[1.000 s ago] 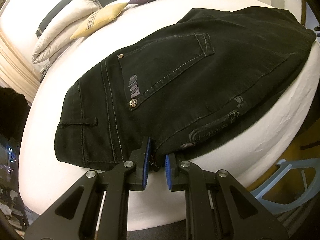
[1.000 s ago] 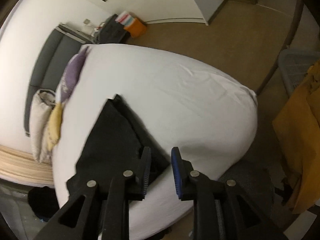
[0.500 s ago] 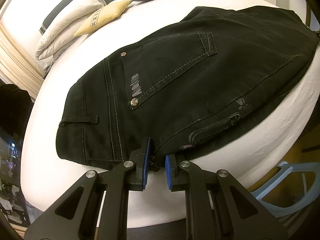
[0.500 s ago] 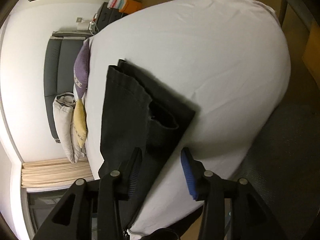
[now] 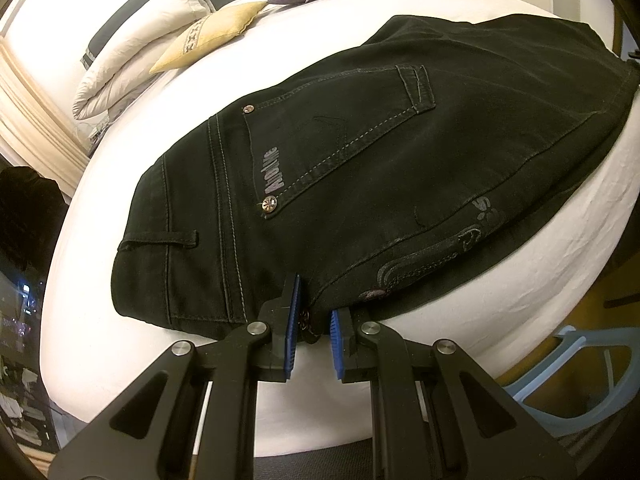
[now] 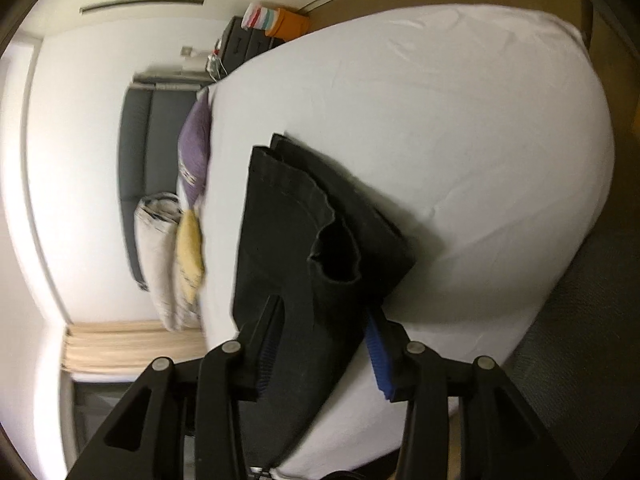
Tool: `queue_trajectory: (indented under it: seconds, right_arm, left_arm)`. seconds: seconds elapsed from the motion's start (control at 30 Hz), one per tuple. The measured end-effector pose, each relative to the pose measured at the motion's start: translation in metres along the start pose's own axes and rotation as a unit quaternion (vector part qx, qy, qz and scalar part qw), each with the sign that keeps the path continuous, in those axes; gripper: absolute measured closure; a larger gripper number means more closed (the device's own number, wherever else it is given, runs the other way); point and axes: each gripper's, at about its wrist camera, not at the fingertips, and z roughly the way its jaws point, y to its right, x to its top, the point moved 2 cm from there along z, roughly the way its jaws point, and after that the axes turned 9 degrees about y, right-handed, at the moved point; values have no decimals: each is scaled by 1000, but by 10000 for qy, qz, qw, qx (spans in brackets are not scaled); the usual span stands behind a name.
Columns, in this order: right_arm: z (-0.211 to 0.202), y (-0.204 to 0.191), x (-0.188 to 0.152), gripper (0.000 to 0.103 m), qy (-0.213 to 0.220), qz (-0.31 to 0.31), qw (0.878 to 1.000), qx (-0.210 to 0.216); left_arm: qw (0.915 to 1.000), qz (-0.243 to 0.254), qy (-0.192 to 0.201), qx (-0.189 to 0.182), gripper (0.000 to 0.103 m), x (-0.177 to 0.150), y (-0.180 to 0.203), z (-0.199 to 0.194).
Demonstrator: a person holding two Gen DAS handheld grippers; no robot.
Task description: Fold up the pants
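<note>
Black stitched denim pants point(image 5: 360, 168) look heavy, floppy (thick seams): left tool point(image 5: 312, 320) pinches the near edge, right tool point(image 6: 320, 344) gapes around the hem.

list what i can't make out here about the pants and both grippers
- Left wrist view: the left gripper hides the pants edge between its pads, so its hold is unclear.
- Left wrist view: the pants' far end is cut off at the right edge.
- Right wrist view: blurred; the pants cover the right gripper, contact unclear.
</note>
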Motion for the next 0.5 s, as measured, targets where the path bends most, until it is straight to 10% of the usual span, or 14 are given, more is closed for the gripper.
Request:
queue_trajectory:
  seconds: [0.5]
  right_arm:
    - [-3,-11,8,84,80,-319,9987,-401]
  left_arm:
    - [10000,48,-29,44,90,0,2,-1]
